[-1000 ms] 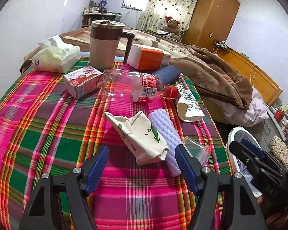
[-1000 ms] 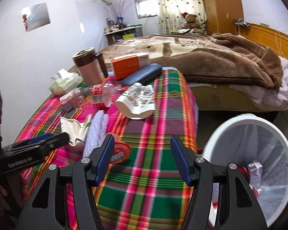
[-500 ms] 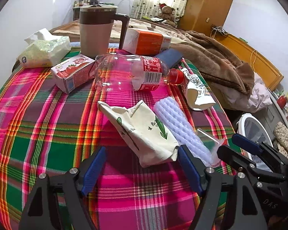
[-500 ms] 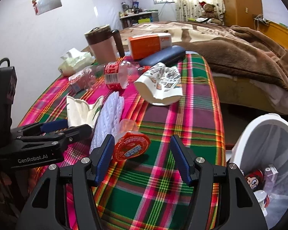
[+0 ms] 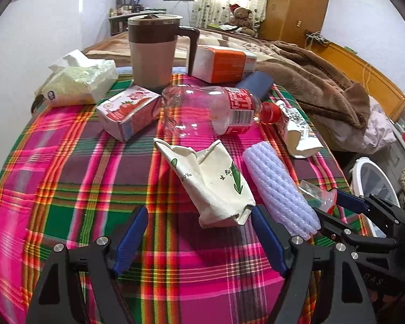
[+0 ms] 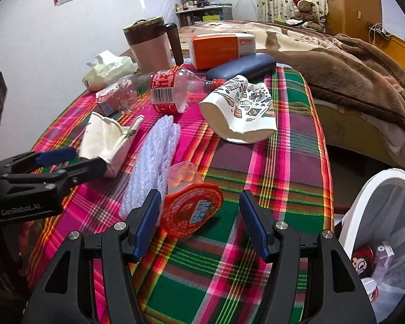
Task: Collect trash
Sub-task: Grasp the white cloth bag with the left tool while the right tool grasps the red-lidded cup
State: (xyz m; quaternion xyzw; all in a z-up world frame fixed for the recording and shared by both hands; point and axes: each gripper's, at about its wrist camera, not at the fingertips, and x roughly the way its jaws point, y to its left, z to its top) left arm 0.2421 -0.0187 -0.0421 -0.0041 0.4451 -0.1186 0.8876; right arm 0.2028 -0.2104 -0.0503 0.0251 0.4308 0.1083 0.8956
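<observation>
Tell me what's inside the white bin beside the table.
The white bin holds a clear liner and a few discarded packages, one with a red cartoon face. Its rim and the picture's edge hide the rest.

A: What surfaces am I working over?

B: Woven plaid tablecloth (image 5: 67, 178), matt cloth. Crushed cup (image 5: 210, 183) is creased paper, dull white. Foam sleeve (image 5: 278, 189) looks ribbed and soft, semi-translucent. Bottle (image 5: 202, 110) is clear glossy plastic with a printed film label.

A: My side?

B: Jelly cup (image 6: 186, 189) is thin clear plastic, lid a shiny red foil film. Printed cup (image 6: 243, 116) is smooth paper. Bin (image 6: 364, 216) is white hard plastic with a filmy liner. My pads (image 6: 145, 221) look like blue ribbed rubber on matt black plastic fingers, bright metal screws.
</observation>
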